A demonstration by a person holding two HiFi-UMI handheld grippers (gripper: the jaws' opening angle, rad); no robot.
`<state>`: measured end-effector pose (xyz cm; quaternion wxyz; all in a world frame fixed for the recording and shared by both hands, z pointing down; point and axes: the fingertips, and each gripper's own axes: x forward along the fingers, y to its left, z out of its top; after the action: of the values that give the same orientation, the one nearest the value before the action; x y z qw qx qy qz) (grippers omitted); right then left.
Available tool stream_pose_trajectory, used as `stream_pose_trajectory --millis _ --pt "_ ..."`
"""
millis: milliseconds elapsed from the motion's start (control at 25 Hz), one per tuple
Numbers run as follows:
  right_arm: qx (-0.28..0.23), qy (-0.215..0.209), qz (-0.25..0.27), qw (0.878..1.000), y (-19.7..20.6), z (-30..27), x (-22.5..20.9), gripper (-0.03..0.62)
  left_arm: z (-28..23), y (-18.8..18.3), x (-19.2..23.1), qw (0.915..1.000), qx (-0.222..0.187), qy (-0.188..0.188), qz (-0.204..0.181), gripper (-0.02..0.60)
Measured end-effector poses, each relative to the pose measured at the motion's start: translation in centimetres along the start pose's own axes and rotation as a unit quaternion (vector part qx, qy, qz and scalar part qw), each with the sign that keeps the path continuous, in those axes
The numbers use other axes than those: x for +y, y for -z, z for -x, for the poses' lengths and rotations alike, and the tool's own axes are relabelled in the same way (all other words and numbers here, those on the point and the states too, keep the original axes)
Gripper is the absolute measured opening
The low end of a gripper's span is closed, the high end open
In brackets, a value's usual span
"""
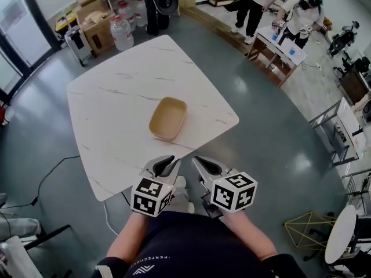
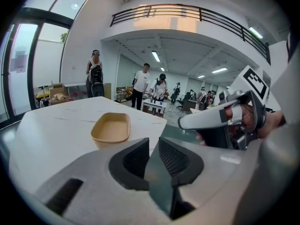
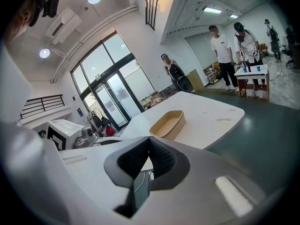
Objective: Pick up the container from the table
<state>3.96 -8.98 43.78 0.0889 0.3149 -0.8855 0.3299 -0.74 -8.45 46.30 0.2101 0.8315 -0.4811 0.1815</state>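
A tan, empty oblong container (image 1: pixel 168 119) lies on the white marble table (image 1: pixel 110 103), a little right of its middle. Both grippers hover side by side at the table's near edge, short of the container and pointing at it. My left gripper (image 1: pixel 171 161) is open with a narrow gap and nothing between its pads. My right gripper (image 1: pixel 197 160) is shut and empty. In the left gripper view the container (image 2: pixel 111 127) lies ahead of the left gripper (image 2: pixel 154 140), slightly left. In the right gripper view the container (image 3: pixel 167 123) sits just beyond the right gripper (image 3: pixel 149 140).
Cardboard boxes (image 1: pixel 95 22) and water bottles (image 1: pixel 121 32) stand beyond the table's far corner. Several people (image 1: pixel 301 16) stand around a small table (image 1: pixel 278 45) at the back right. A cable (image 1: pixel 52 172) runs over the floor on the left, and a gold wire stand (image 1: pixel 310 227) is at the lower right.
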Motion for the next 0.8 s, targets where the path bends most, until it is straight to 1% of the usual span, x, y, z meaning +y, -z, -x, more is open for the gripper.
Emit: stream_pose_trajectory --millis 360,520,640,800 --pt "0.006 0.017 0.002 1.000 -4.1 -3.7 -3.8 0.002 -5.2 -3.1 3.8 0.9998 0.011 -0.002 -0.017 0.081" --pt "0.008 0.027 0.000 1.000 -5.8 -5.7 -5.3 0.002 -7.3 -4.0 5.3 0.9990 0.029 0.004 -0.033 0.086" --pt "0.012 0.035 -0.004 0.999 -6.7 -7.3 -6.3 0.002 -8.7 -4.2 6.3 0.9976 0.051 0.011 -0.046 0.089" --pt "0.015 0.043 -0.015 0.999 -7.3 -9.0 -7.3 0.002 -10.0 -3.9 7.4 0.9956 0.077 0.022 -0.049 0.092"
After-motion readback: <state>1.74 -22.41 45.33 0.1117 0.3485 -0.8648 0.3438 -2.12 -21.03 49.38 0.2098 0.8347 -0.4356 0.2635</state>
